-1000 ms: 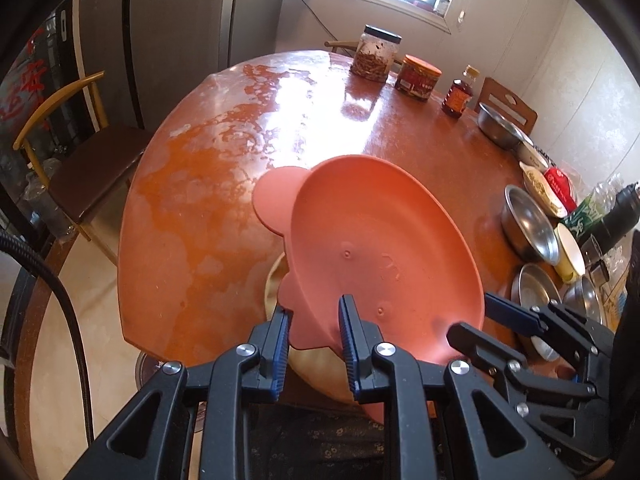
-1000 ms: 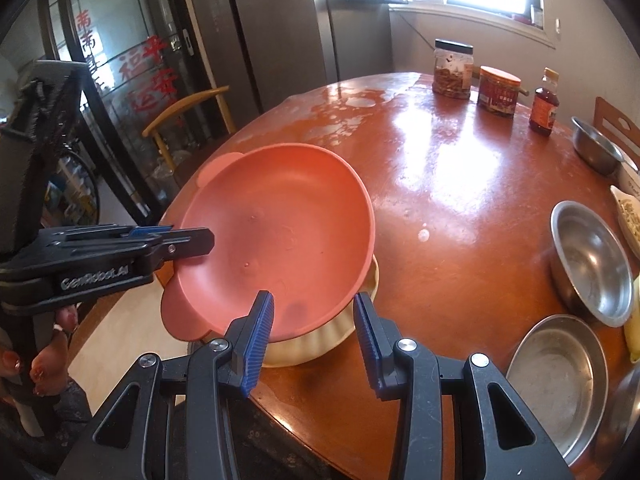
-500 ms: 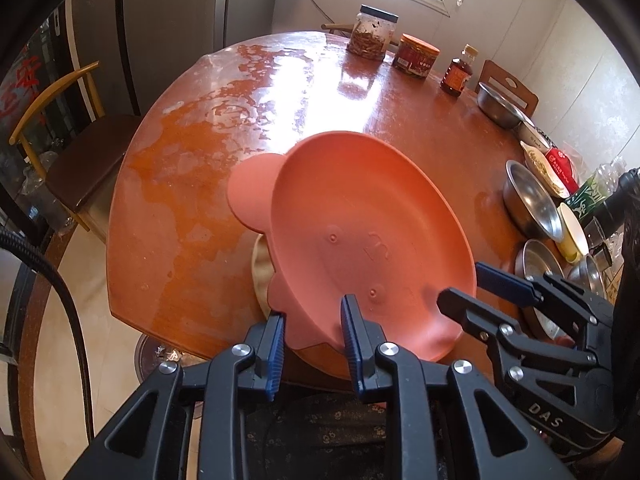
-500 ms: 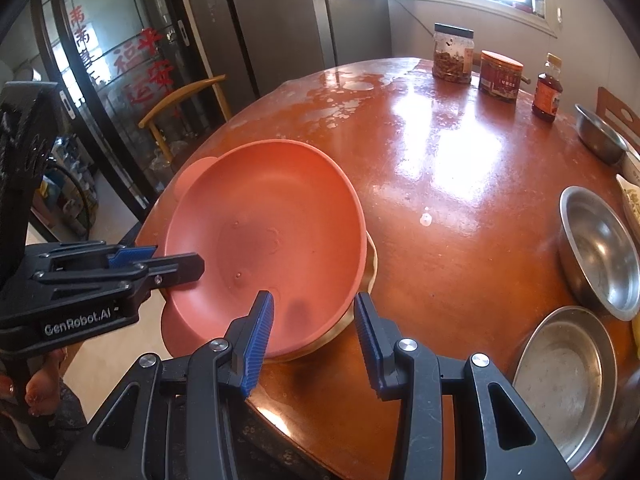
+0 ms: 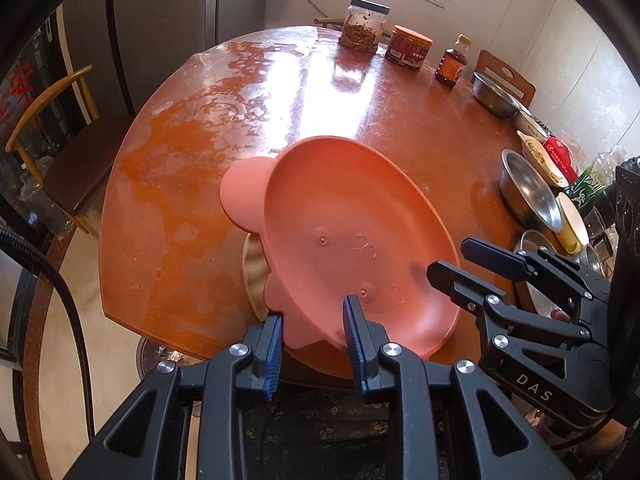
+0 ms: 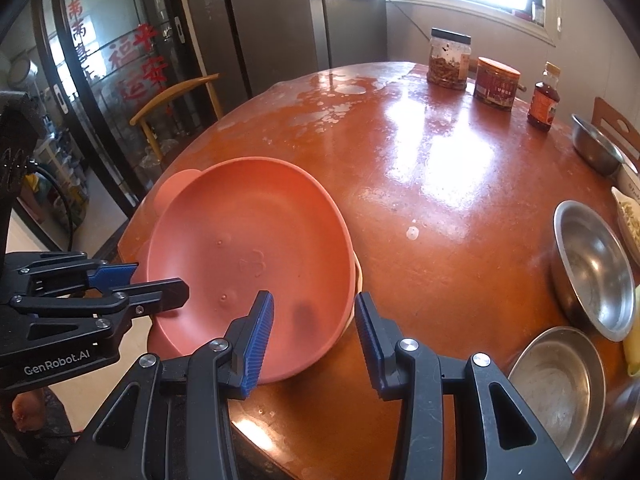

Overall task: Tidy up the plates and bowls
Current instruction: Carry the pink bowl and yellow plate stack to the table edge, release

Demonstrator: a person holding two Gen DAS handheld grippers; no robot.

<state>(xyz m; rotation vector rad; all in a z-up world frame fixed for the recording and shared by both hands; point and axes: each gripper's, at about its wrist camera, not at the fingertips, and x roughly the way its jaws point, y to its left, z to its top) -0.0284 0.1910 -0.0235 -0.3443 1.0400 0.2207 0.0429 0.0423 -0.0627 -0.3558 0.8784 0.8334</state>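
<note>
The pink plate [image 5: 352, 240], a shallow dish with two round ears, now lies on top of a cream plate [image 5: 253, 264] at the near edge of the round red-brown table [image 5: 360, 120]; only a sliver of the cream one shows beneath it on either side. A second ago the pink plate was tilted, its near side lifted clear of the cream one, and since then it has come down to lie nearly flat on it. The left gripper [image 5: 314, 330] straddles the near ear and rim, one blue pad outside and one over the plate's inner face. Its jaws have eased apart a little, and a thin gap seems to show at the left pad, though from this angle it is hard to tell whether the pads still press the rim. The right gripper [image 6: 314, 338] stands open with nothing between its fingers, poised over the near right rim of the plate and holding nothing. Judged from how things lie, the stacking of this pair looks all but done, and what remains for it is letting go cleanly so the pink plate does not skid off its base. To the right, several steel bowls [image 6: 592, 268] and a steel plate [image 6: 556, 392] sit unstacked, so much of the sorting probably remains.
</note>
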